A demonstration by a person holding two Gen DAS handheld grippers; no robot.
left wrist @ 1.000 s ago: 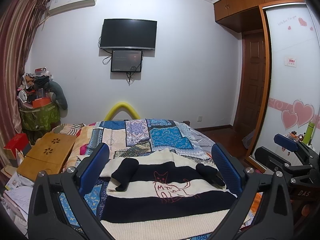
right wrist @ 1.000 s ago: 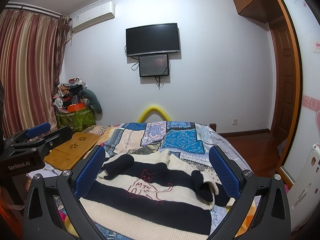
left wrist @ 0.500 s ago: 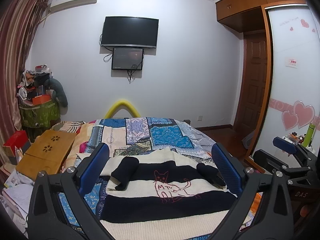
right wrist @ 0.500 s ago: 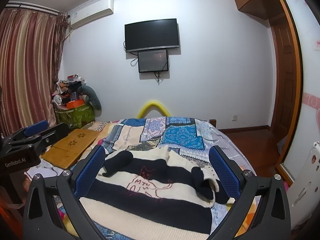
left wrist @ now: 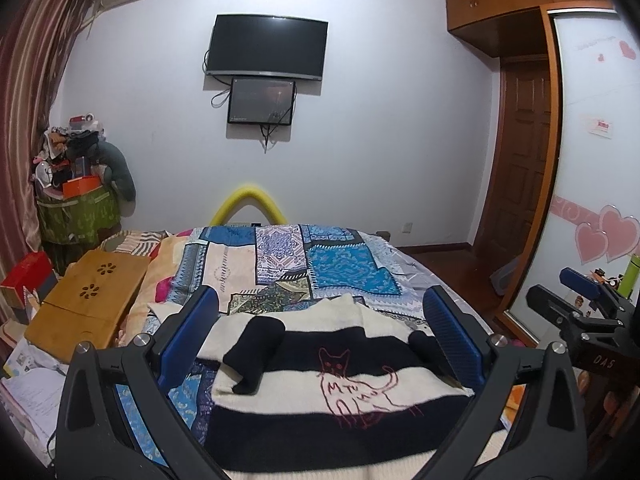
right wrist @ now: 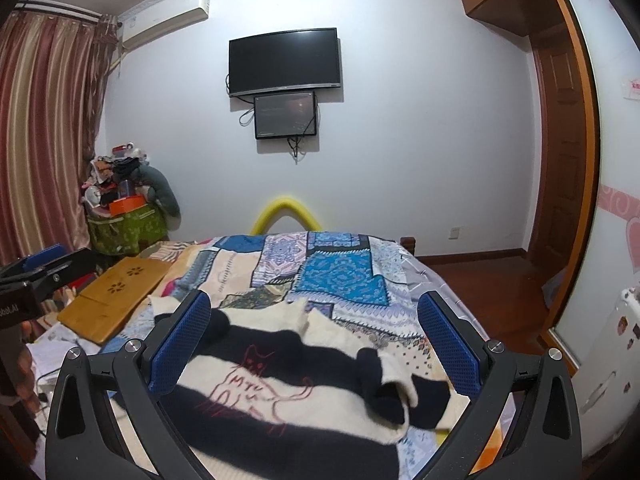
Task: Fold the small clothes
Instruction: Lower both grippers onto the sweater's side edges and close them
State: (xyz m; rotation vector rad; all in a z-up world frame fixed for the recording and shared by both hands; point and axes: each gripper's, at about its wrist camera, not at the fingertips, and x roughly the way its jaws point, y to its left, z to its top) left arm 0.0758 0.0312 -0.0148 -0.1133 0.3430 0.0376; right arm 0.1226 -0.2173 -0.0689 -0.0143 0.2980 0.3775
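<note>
Sweater (left wrist: 340, 384), striped black and cream with a red cat drawing, lies flat on the bed (left wrist: 344, 268), both sleeves folded across its front. Left tongs (left wrist: 320, 344) and right tongs (right wrist: 316, 344) hang above it, spread wide, gripping nothing. By the curtain, a green bin (left wrist: 80, 216) is heaped with clothes and boxes.

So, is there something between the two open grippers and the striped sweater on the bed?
Nothing visible. The left gripper and right gripper are both open above the striped sweater, with only air between.
</note>
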